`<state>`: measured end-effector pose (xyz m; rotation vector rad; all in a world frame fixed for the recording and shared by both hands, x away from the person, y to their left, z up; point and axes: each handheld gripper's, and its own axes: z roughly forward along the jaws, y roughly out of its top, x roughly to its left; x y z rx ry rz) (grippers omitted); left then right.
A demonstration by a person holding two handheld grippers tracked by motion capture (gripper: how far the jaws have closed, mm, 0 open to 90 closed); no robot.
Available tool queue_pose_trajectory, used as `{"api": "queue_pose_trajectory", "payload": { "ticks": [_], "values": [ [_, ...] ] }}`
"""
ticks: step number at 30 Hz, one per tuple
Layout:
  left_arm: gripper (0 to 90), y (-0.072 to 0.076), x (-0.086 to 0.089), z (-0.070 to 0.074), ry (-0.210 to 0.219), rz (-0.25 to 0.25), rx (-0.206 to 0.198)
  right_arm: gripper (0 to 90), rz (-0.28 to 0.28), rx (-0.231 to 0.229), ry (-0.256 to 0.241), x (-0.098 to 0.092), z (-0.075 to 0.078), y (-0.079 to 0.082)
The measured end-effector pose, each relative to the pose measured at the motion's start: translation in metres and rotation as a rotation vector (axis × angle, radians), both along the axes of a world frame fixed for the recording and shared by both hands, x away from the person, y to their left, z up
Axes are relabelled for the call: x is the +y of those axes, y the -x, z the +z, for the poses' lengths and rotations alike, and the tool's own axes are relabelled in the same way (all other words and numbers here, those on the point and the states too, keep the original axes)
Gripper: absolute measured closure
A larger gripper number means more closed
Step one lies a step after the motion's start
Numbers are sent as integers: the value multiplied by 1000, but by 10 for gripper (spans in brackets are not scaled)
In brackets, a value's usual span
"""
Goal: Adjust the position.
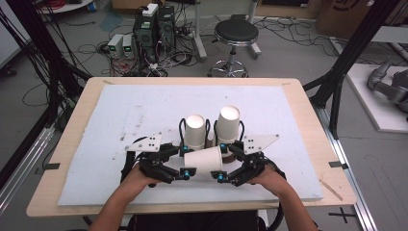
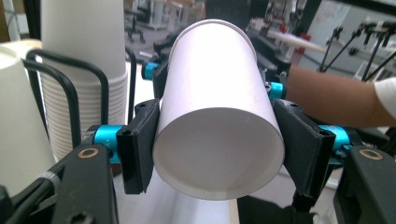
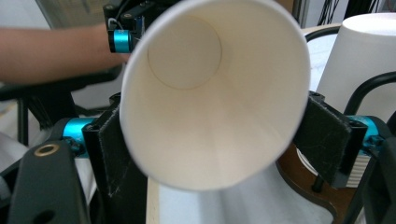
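Cup point(image 1: 204, 160) held sideways between both grippers, at 6 o'clock of two stacks point(image 1: 228, 124). Left gripper point(image 2: 212, 154) fingers pinch its base end; right gripper point(image 3: 219, 135) fingers pinch its rim end. Likely mid-handover; next, one side lets go.

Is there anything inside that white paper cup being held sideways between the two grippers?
The white paper cup looks empty: the right gripper view looks into its open mouth and shows bare walls and a round bottom. The left gripper and right gripper both clamp it.
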<state>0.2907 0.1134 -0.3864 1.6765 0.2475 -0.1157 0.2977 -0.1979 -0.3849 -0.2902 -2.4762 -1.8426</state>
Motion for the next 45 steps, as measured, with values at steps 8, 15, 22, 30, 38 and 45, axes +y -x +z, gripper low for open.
{"api": "queue_pose_trajectory", "payload": {
  "ticks": [8, 15, 22, 30, 38, 45],
  "values": [
    [356, 2, -5, -6, -44, -17, 0, 270, 40, -49, 0, -1, 2, 0],
    [303, 2, -6, -1, -73, 26, 8, 280, 33, -59, 38, -3, 5, 0],
    [338, 3, -10, -2, -124, 2, -28, 281, 39, -60, 66, -1, 6, 0],
    [356, 5, -15, -7, -150, -38, -32, 261, 59, -40, 23, -2, 8, 1],
    [356, 5, -10, -3, -77, -13, -48, 191, 14, 13, -48, -3, 7, -1],
    [358, 7, -15, -7, -99, -6, -26, 289, 45, -12, -62, -4, 8, -1]
  ]
}}
